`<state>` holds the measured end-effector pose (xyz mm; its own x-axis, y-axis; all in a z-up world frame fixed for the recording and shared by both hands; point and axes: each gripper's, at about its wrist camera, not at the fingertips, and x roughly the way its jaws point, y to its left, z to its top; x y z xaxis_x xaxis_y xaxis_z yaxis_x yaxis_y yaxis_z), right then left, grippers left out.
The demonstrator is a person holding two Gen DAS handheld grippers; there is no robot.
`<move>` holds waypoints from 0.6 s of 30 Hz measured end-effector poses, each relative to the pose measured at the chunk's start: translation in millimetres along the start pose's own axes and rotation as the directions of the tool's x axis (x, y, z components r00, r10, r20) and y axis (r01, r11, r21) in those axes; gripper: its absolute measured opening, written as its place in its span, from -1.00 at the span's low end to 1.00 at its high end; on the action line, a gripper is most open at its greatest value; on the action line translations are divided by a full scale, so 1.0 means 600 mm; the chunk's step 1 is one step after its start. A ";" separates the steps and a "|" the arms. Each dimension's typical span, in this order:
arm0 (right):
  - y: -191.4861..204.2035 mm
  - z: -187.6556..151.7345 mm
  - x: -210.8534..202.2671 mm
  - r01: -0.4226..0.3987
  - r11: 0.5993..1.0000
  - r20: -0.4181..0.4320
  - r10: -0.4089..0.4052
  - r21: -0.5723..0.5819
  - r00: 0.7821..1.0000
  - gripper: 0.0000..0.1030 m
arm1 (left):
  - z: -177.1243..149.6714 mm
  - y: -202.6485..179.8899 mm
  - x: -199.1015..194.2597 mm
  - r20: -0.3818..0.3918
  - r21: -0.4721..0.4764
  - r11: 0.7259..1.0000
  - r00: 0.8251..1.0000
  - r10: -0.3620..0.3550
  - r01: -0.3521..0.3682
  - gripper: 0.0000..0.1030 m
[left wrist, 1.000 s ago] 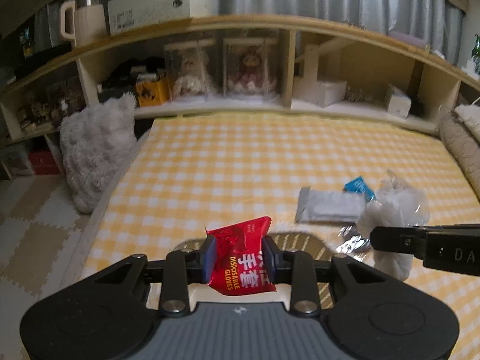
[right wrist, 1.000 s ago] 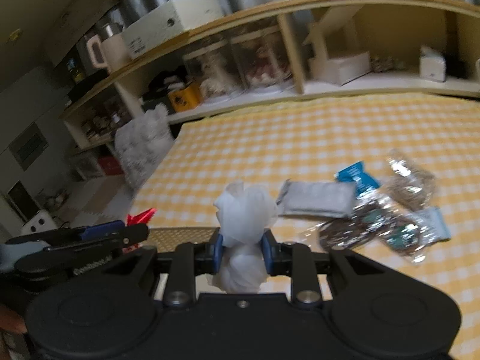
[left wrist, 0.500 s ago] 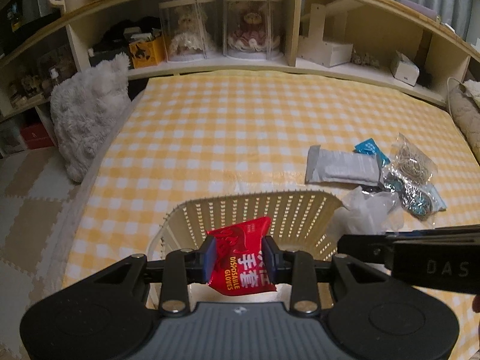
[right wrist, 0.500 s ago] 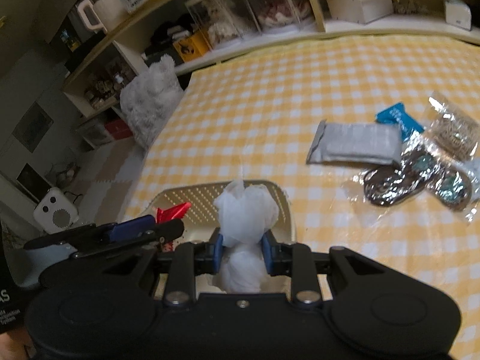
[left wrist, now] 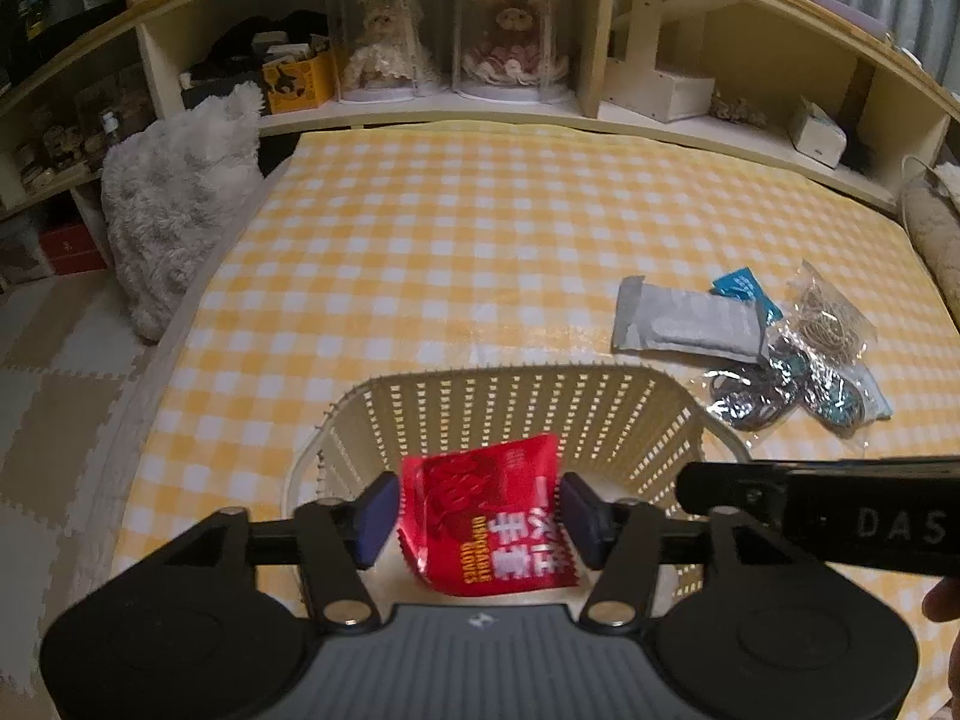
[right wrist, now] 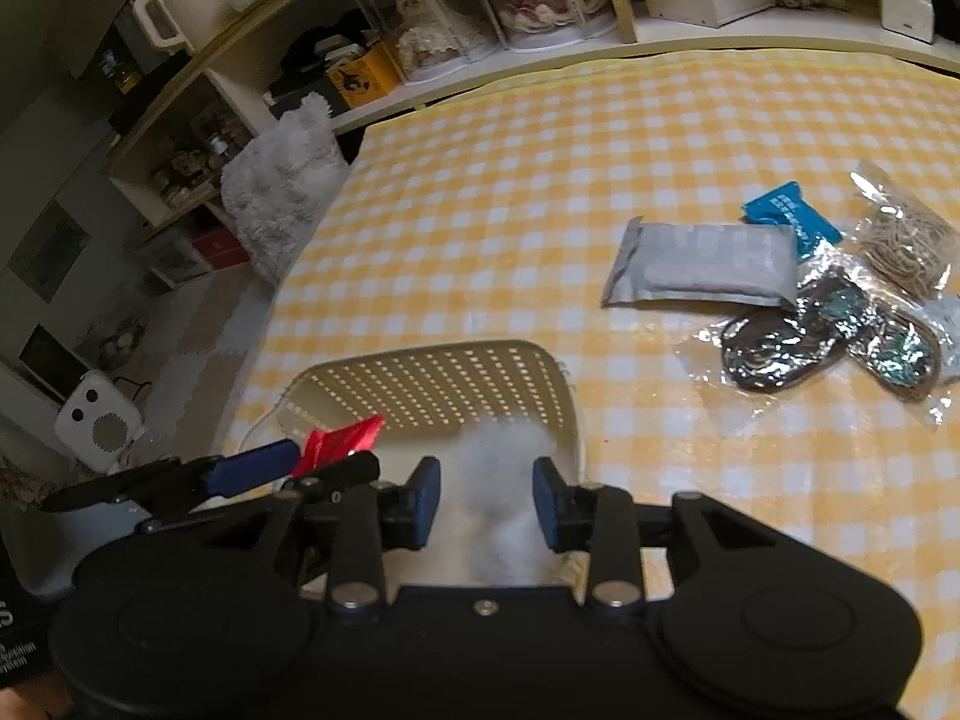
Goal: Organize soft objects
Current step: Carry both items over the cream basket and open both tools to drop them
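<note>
Both claws hang over the cream basket (left wrist: 516,396), fingers spread — the left gripper (left wrist: 477,513) letting go of the red glove packet (left wrist: 489,525), the right gripper (right wrist: 485,501) loose around the white wad (right wrist: 498,480); either may snag a pad or drop outside the rim.

A yellow-and-white checked bed (left wrist: 480,228) carries a cream perforated plastic basket (left wrist: 528,408), a grey flat pouch (left wrist: 684,324) and crinkly clear packets (left wrist: 798,384).
</note>
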<state>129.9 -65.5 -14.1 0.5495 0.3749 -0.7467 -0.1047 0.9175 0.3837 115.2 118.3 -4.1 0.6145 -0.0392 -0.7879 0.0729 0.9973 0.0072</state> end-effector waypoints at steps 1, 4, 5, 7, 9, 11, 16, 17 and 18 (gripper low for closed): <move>-0.002 0.000 -0.002 0.001 1.000 0.002 -0.001 0.006 1.000 -0.20 | 0.001 0.001 -0.002 0.005 -0.003 1.000 1.000 0.004 -0.004 0.23; -0.005 0.000 -0.006 -0.003 1.000 0.009 0.003 0.007 1.000 -0.03 | 0.002 0.003 -0.005 0.010 -0.010 1.000 1.000 0.009 -0.009 0.28; -0.003 -0.001 -0.008 0.000 1.000 0.010 0.000 0.005 1.000 0.00 | 0.002 0.004 -0.005 0.008 -0.012 1.000 1.000 0.010 -0.010 0.29; -0.001 -0.002 -0.011 0.015 1.000 0.014 -0.014 -0.010 1.000 0.09 | 0.003 0.005 -0.004 0.002 -0.018 1.000 1.000 0.013 -0.013 0.29; 0.002 -0.003 -0.015 0.014 1.000 0.018 -0.014 -0.022 1.000 0.20 | 0.003 0.007 -0.005 0.002 -0.022 1.000 1.000 0.016 -0.016 0.32; 0.003 -0.005 -0.021 0.010 1.000 0.022 -0.009 -0.029 1.000 0.21 | 0.003 0.007 -0.006 0.003 -0.022 1.000 1.000 0.015 -0.015 0.41; 0.009 -0.008 -0.032 0.017 0.998 0.035 -0.015 -0.053 0.999 0.28 | 0.002 0.006 -0.008 -0.003 -0.020 1.000 1.000 0.015 -0.015 0.58; 0.009 -0.008 -0.034 0.022 0.998 0.037 -0.020 -0.056 0.999 0.30 | 0.002 0.006 -0.008 -0.004 -0.019 1.000 1.000 0.012 -0.012 0.61; 0.008 -0.008 -0.035 0.026 0.998 0.039 -0.024 -0.057 0.999 0.30 | 0.002 0.006 -0.009 -0.005 -0.020 1.000 1.000 0.009 -0.009 0.61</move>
<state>113.7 -68.2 0.7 0.5838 0.3476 -0.7337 -0.1378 0.9330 0.3324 113.2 122.2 0.9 0.6111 -0.0301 -0.7910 0.0521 0.9986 0.0023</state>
